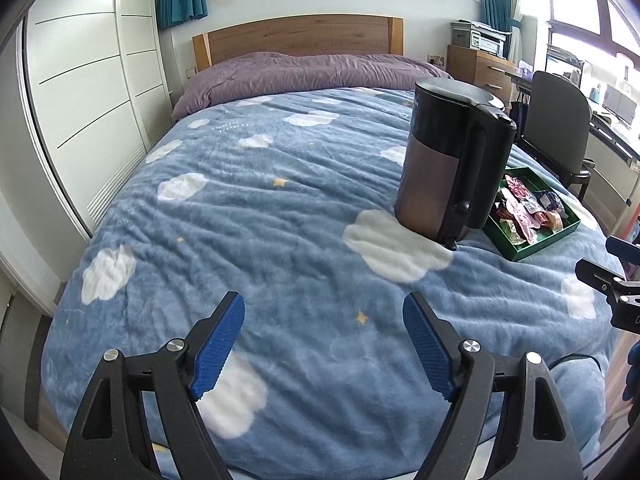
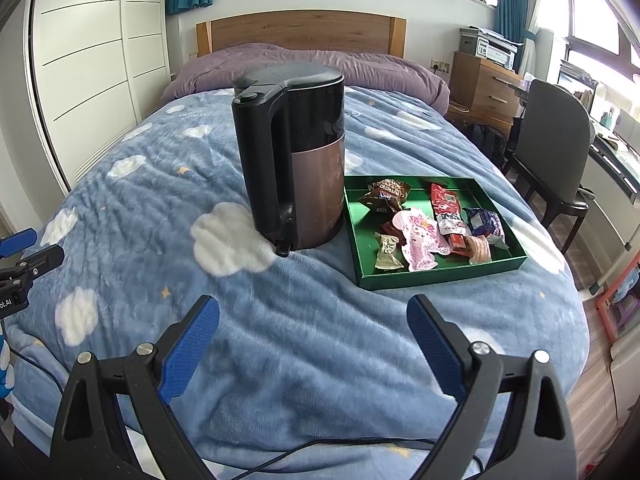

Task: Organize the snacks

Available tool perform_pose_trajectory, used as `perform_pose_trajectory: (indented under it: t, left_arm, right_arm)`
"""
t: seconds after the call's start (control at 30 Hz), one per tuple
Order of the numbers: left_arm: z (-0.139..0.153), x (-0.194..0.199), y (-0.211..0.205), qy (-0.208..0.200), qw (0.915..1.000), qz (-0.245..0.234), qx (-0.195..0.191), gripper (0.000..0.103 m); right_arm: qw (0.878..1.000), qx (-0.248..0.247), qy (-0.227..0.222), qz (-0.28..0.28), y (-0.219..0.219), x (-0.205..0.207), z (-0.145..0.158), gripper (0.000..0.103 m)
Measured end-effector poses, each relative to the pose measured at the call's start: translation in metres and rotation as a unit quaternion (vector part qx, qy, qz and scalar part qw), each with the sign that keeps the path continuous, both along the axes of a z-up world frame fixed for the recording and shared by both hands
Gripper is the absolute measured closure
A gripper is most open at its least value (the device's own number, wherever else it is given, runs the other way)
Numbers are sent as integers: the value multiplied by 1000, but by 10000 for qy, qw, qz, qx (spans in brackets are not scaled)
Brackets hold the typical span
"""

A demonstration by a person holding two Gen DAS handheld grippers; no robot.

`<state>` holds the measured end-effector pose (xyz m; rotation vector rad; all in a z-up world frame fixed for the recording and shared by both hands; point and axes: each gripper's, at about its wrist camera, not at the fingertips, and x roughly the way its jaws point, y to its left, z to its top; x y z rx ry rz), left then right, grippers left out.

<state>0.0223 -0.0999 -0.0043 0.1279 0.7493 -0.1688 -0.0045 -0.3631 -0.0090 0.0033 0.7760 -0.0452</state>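
Left tongs [image 1: 324, 344]: jaws wide, nothing between them, hanging over bare blue cloud blanket [image 1: 260, 220] at the foot of the bed.

Kettle [image 2: 296, 160]: black and brown, upright mid-bed, handle toward me, its base just beside the tray's left wall; touching or not, I cannot tell.

Green tray [image 2: 362, 248]: flat on the blanket right of the kettle. The snacks [image 2: 424, 226] all lie inside it, loosely heaped: a brown packet at the back, red packets, a pink wrapper, a blue one. I see none loose on the bed.

Right tongs [image 2: 312, 344]: jaws wide, empty, short of the tray's near wall.

Judgement: fits snacks already gathered, or a tray awaiting sorting. For any pick I'd come in from the right, clear of the kettle, pinch one wrapper by its crimped edge, and go gently; the soft bedding lets the tray tilt.
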Motion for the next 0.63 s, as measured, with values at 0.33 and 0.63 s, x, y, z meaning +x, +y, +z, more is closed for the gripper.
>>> perform_pose_trajectory:
  t: [0.33, 0.63]
  left_arm:
    - [3, -6, -3, -109, 9999, -34, 102, 25]
    - [4, -8, -4, -136, 9998, -12, 121, 25]
  right_arm:
    - [10000, -19, -19, 6, -4, -3, 4, 0]
    - [10000, -25, -21, 17, -4, -4, 4, 0]
